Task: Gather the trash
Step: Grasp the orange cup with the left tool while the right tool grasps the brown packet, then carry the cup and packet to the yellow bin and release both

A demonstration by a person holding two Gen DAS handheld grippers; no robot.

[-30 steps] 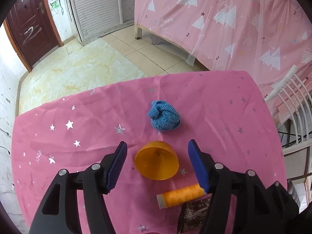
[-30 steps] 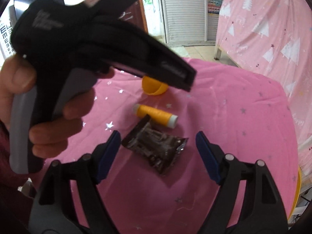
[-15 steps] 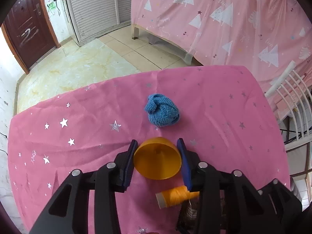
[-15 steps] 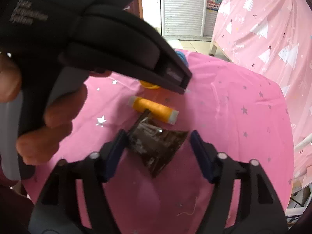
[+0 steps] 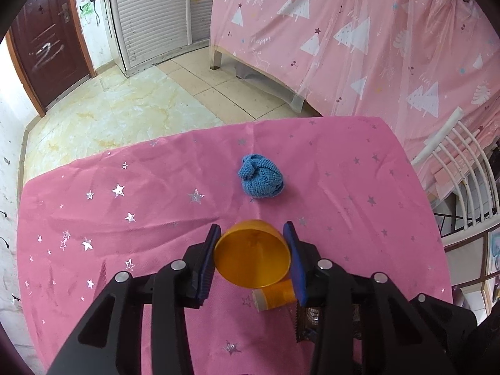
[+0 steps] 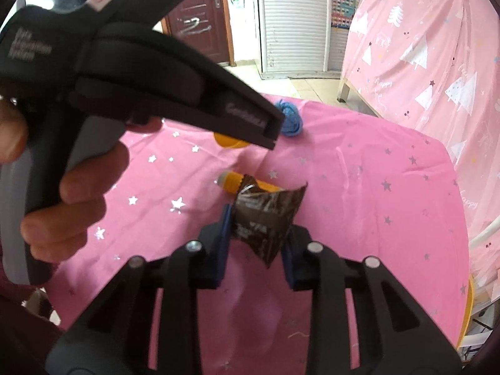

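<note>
My right jaws (image 6: 256,237) are clamped on a crumpled dark brown wrapper (image 6: 265,218), its foil pinched between the two blue pads and its upper corner flaring toward one o'clock. My left jaws (image 5: 252,256) are pressed against both sides of an orange cup (image 5: 251,257), which lies on its side with the open mouth facing the camera (the pads touch its rim at nine and three o'clock). Just beyond the wrapper, at eleven o'clock in the right wrist view, lies an orange thread spool (image 6: 232,182), partly hidden behind the foil; in the left wrist view the same spool sits just below the cup at five o'clock. Farther out, at twelve o'clock from the cup, a blue knitted ball (image 5: 261,179) rests alone on the worktop, well apart from the rest. Everything lies on a pink cloth with silver stars (image 5: 140,193) covering the worktop. In the right wrist view my left hand (image 6: 62,187) fills the nine o'clock side, wrapped round the black handle of its tool. Past the far edge of the worktop are a tiled floor (image 5: 125,109), a dark red door (image 5: 47,47) and a pink curtain with white trees (image 5: 375,47).
</note>
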